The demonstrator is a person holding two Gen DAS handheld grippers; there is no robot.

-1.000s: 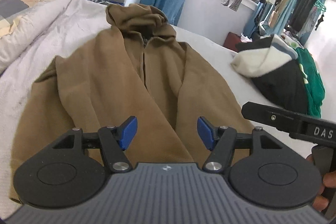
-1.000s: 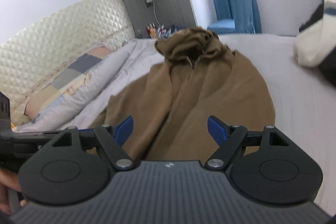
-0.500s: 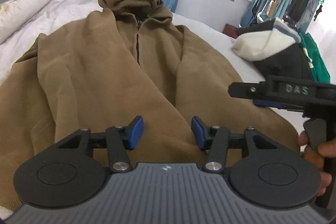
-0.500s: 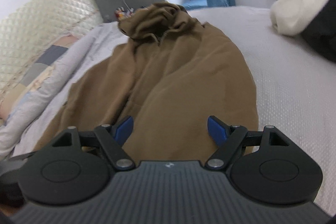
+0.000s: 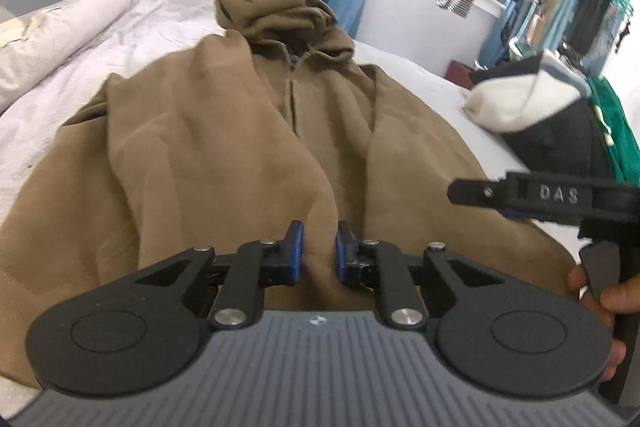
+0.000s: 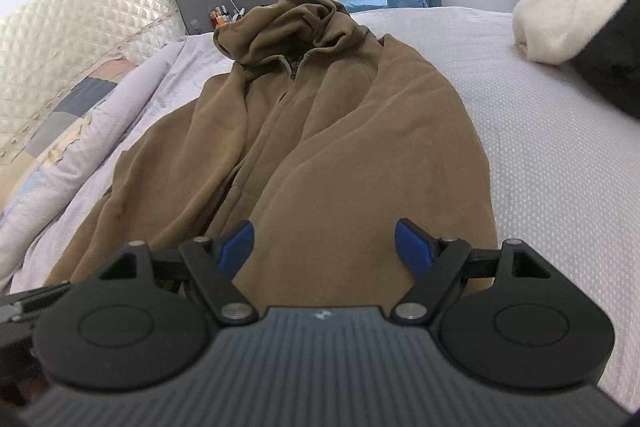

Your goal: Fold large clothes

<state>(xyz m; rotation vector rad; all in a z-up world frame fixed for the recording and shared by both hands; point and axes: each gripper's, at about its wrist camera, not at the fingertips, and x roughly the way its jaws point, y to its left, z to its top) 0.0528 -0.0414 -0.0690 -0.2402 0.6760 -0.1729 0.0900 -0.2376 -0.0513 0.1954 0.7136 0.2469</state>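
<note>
A brown hoodie (image 5: pixel 248 147) lies spread on the bed (image 6: pixel 560 155), hood toward the headboard. The left claw (image 5: pixel 318 253) has just been closing, and its blue pads now pinch a ridge of fabric at the hoodie's near hem. The right claw (image 6: pixel 324 241) stands wide open over the hem, holding nothing.

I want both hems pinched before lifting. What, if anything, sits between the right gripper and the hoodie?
Nothing visible. The right gripper hangs open directly over the hoodie hem, with only bare fabric between its fingers.
</note>
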